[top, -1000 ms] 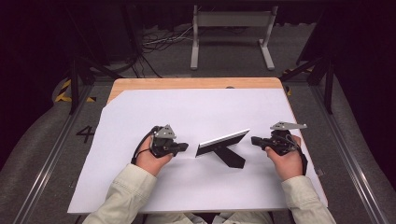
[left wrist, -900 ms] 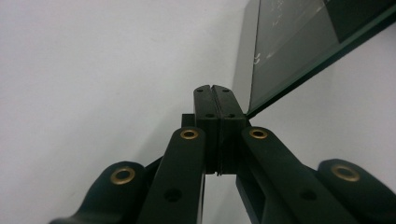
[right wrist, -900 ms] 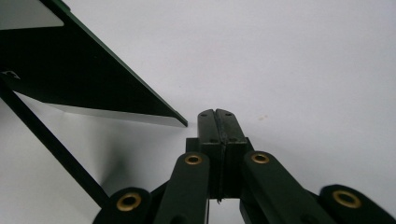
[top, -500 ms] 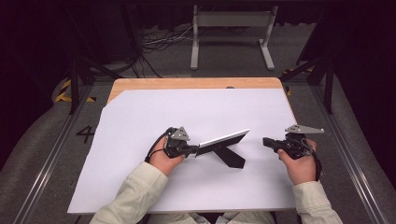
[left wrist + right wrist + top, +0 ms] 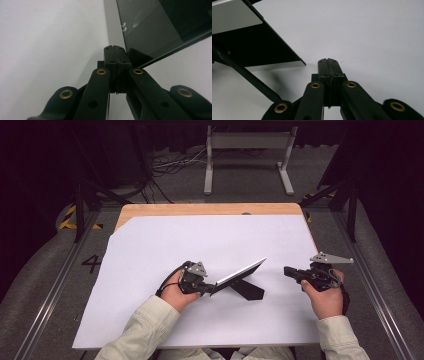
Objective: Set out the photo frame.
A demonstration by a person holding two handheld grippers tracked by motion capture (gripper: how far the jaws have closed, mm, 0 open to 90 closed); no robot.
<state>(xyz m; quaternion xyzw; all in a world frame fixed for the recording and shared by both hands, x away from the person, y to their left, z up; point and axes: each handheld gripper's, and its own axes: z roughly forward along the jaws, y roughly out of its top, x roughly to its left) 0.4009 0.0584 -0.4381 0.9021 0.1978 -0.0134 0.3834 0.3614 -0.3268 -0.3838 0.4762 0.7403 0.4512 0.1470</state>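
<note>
Left gripper (image 5: 206, 287) clamped on the near-left corner of the flat panel (image 5: 239, 273), holding that panel tilted over the white sheet (image 5: 200, 240). Right gripper (image 5: 289, 271) closed on nothing, just right of the panel, not touching.

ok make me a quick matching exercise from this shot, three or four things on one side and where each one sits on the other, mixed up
Column 1:
1. left gripper
2. right gripper
3. tilted panel
4. wooden strip

Column 2:
A. far edge of the table, beyond the white sheet
B. propped on a black stand, mid-table
C. at the panel's low end
D. apart from the panel, off its raised end

Pairs: 1-C, 2-D, 3-B, 4-A
</note>
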